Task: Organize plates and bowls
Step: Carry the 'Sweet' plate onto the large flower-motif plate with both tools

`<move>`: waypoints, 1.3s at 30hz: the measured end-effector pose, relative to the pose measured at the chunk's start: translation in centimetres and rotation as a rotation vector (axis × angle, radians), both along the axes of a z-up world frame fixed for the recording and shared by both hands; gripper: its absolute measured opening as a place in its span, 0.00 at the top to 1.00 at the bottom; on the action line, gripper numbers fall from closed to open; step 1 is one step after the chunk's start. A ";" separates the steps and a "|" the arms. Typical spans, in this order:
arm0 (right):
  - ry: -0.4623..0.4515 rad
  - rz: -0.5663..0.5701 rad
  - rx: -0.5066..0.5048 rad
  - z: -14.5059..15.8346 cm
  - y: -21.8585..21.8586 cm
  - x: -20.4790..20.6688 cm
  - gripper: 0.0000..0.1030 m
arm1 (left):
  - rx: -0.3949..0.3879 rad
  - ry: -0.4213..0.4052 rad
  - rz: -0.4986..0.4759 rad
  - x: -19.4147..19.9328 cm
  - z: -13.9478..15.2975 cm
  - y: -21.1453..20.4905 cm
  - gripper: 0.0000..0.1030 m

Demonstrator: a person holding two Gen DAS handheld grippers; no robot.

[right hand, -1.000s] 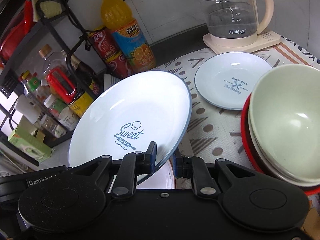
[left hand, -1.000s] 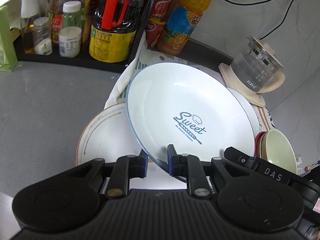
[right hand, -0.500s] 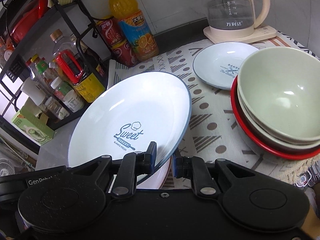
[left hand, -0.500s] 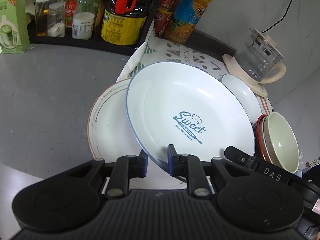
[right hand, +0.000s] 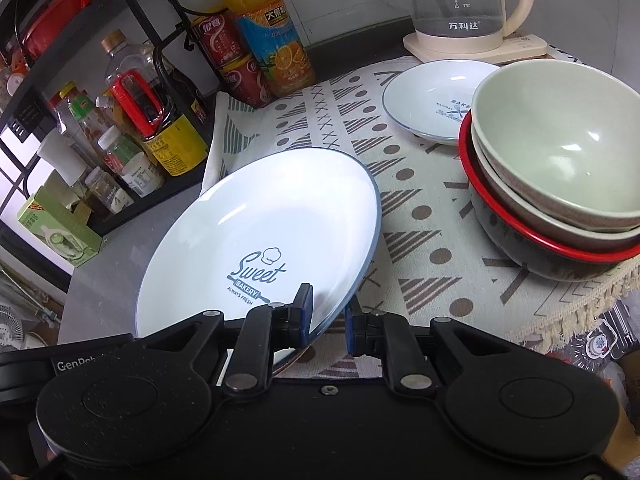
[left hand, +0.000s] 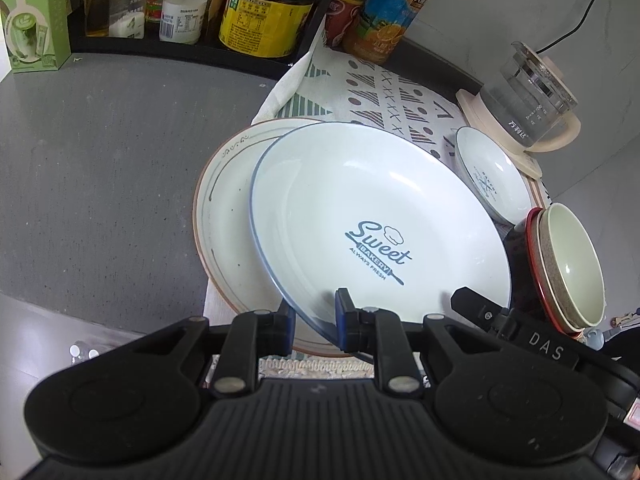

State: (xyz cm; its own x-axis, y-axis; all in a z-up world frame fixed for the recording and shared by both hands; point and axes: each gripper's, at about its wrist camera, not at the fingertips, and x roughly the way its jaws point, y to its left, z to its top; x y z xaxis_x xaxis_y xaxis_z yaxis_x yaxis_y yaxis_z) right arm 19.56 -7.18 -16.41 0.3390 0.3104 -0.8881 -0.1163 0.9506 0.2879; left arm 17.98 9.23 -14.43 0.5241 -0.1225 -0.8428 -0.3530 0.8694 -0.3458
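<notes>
Grey counter [left hand: 100, 152] and patterned cloth [right hand: 420, 208] carry a kettle [right hand: 460, 4], small plate [right hand: 432, 96] and stacked bowls [right hand: 560, 168]. Both grippers — left [left hand: 314, 320], right [right hand: 327, 316] — pinch the Sweet plate [left hand: 372, 216] by its near rim, tilted over a brown-rimmed plate [left hand: 224, 216].

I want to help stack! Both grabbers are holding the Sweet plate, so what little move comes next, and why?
Probably lower the Sweet plate a little, straight onto the brown-rimmed plate. The left gripper and right gripper pinch its near rim, it is tilted, and it already overlaps that plate.
</notes>
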 end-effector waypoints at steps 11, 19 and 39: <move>-0.001 0.002 -0.023 -0.2 0.7 -0.1 0.84 | -0.029 0.035 0.007 0.4 -0.9 0.7 0.80; 0.000 0.004 -0.049 -0.6 1.5 0.0 0.84 | -0.038 0.056 0.007 0.7 -1.1 0.9 0.79; 0.040 0.011 -0.096 -2.2 2.9 1.2 0.87 | 0.078 0.075 0.139 1.9 0.1 4.8 0.74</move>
State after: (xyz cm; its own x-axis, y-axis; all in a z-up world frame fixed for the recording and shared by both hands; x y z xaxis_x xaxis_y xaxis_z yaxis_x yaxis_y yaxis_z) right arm 20.80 -4.30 -18.58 0.2999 0.2268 -0.9266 -0.1175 0.9727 0.2001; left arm 19.90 14.05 -14.35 0.4667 0.0146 -0.8843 -0.4942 0.8335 -0.2471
